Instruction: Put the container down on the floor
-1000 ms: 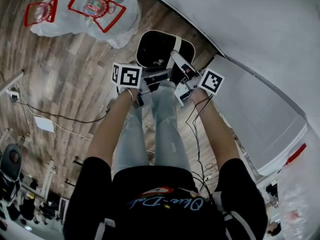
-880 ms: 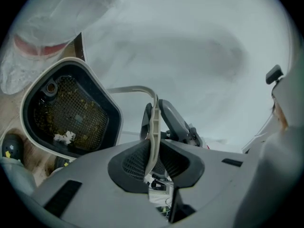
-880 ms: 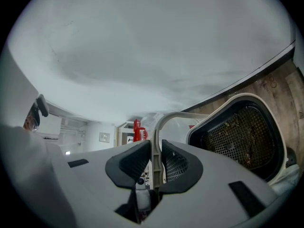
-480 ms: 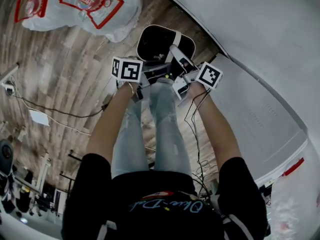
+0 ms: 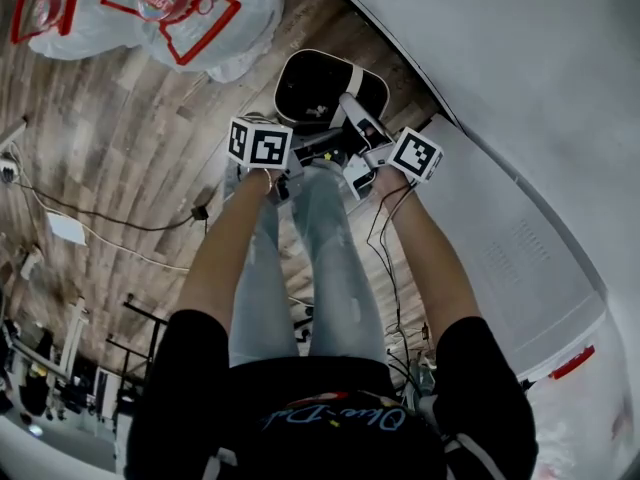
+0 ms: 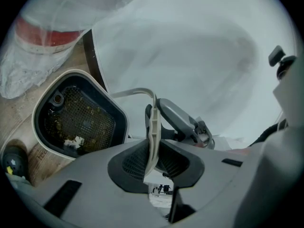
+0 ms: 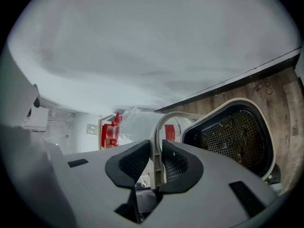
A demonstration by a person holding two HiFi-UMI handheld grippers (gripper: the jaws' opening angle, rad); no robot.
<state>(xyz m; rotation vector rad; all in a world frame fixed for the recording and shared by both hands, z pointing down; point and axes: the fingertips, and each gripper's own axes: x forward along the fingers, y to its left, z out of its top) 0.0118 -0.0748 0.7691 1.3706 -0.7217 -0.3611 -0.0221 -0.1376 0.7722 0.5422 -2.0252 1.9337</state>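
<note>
A white wall [image 5: 520, 58] fills the right of the head view and a wood-plank floor [image 5: 110, 148] the left, with a clear plastic bag [image 5: 200, 28] at upper left. The cream-rimmed container [image 5: 312, 86], lined with black mesh, sits at upper centre; contact with the floor cannot be told. The left gripper [image 6: 152, 156] and right gripper [image 7: 156, 163] each clamp its thin cream handle [image 6: 151, 127].

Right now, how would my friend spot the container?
Find the brown wooden floor beside the white wall. Past the person's legs is a rounded black container with a cream rim, its cream loop handle held in the jaws of the left gripper and right gripper. Unlike the crinkly white plastic bags nearby, it has a dark mesh bottom.
</note>
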